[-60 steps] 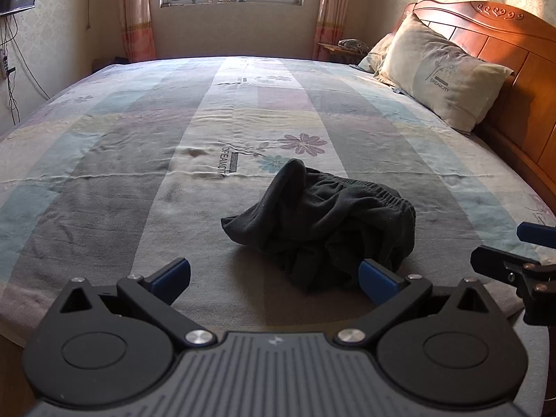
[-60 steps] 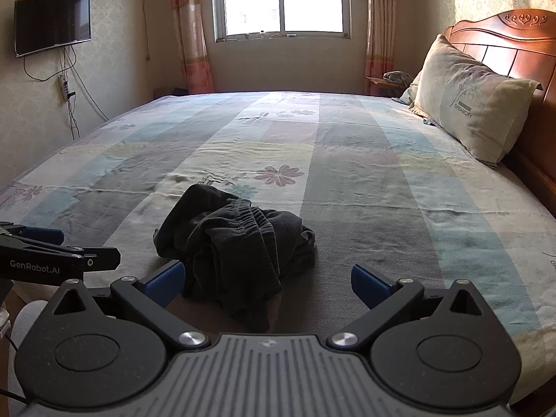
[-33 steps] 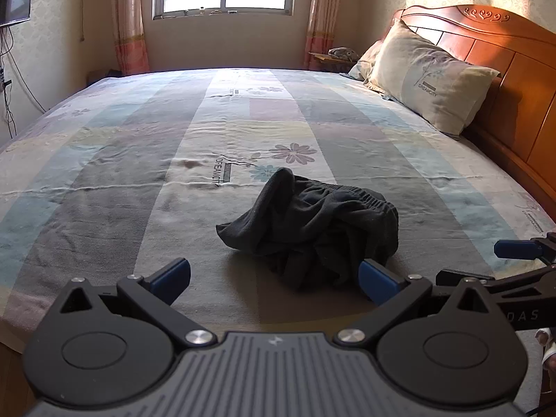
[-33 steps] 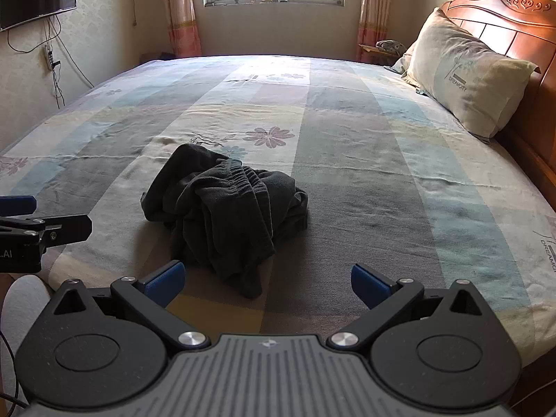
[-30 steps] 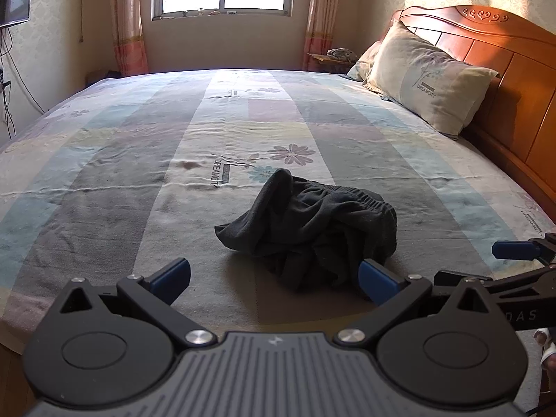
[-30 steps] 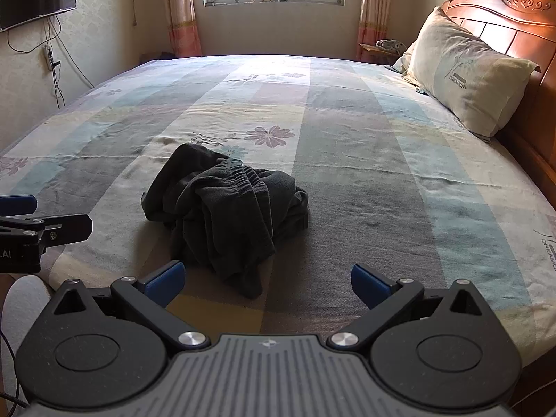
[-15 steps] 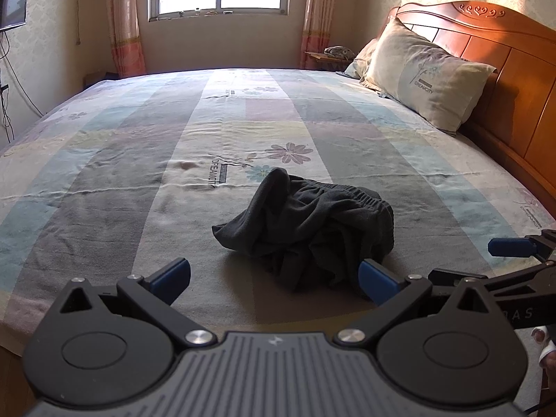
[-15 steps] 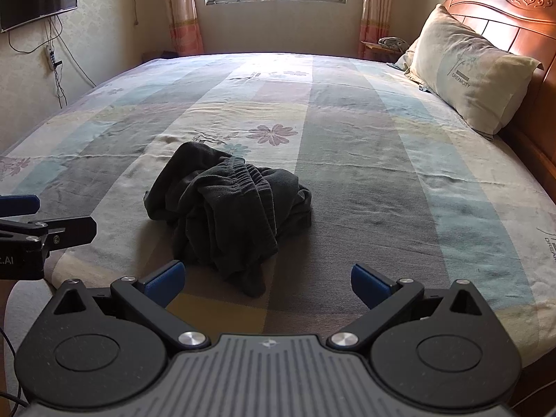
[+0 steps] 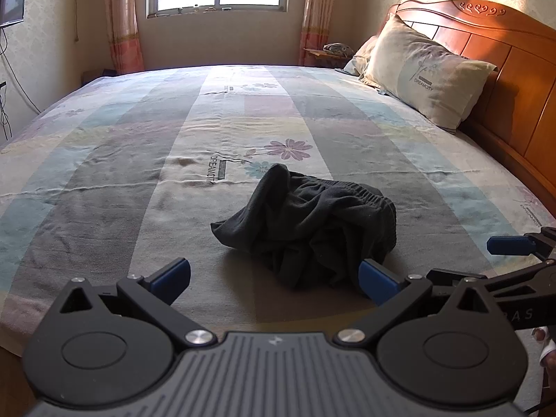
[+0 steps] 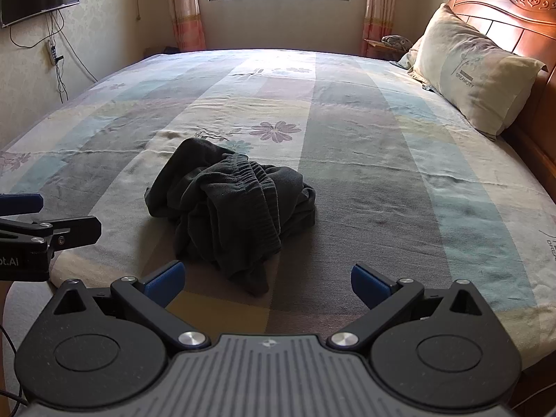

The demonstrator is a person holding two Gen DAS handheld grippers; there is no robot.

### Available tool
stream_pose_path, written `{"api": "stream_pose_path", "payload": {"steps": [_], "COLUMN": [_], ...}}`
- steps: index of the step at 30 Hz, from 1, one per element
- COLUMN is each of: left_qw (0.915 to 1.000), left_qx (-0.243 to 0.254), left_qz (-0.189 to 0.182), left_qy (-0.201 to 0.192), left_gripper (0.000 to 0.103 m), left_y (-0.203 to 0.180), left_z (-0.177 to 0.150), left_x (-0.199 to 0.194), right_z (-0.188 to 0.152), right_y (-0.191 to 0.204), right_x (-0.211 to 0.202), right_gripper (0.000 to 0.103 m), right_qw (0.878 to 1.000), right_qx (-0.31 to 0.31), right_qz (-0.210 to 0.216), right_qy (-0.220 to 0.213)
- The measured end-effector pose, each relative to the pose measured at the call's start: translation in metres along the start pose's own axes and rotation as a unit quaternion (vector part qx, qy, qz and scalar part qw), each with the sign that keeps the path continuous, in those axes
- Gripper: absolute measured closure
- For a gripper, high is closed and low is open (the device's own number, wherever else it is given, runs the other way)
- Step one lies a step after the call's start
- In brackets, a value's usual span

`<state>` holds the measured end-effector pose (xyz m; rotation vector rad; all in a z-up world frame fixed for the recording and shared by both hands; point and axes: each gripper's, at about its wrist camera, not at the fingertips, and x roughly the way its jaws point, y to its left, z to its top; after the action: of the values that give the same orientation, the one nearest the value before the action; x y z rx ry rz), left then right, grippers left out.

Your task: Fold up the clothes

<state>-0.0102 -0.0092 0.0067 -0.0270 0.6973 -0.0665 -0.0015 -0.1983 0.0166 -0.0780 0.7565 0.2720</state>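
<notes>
One dark garment (image 9: 312, 229) lies crumpled in a heap on the bed (image 9: 104, 180), near the front edge and roughly between the two tools, with its elastic waistband bunched on top. The left gripper (image 9: 274, 272) is spread wide and holds nothing; it hangs just short of the heap. The right gripper (image 10: 266, 279) is likewise spread wide and empty, aimed at the lower tail of the cloth. Judged from this stance, both tools are set on either side so that each can take one edge and pull the heap flat before any fold. Count: one garment, two grippers, two pillows (image 9: 424, 69) stacked against one wooden headboard (image 9: 514, 55). No fold is yet made.
</notes>
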Motion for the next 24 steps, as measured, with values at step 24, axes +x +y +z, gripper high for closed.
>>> {"api": "stream_pose_path", "payload": {"steps": [24], "left_qw": [0.9999], "left_qx": [0.007], "left_qz": [-0.003], "left_qy": [0.016], "left_gripper": [0.001], "left_y": [0.003], "left_z": [0.011], "left_x": [0.034], "right_z": [0.009], "right_y": [-0.006], "right_x": [0.036], "right_gripper": [0.0], "right_qw": [1.0], "right_qx": [0.0], "right_qz": [0.009], "right_qy": [0.024]}}
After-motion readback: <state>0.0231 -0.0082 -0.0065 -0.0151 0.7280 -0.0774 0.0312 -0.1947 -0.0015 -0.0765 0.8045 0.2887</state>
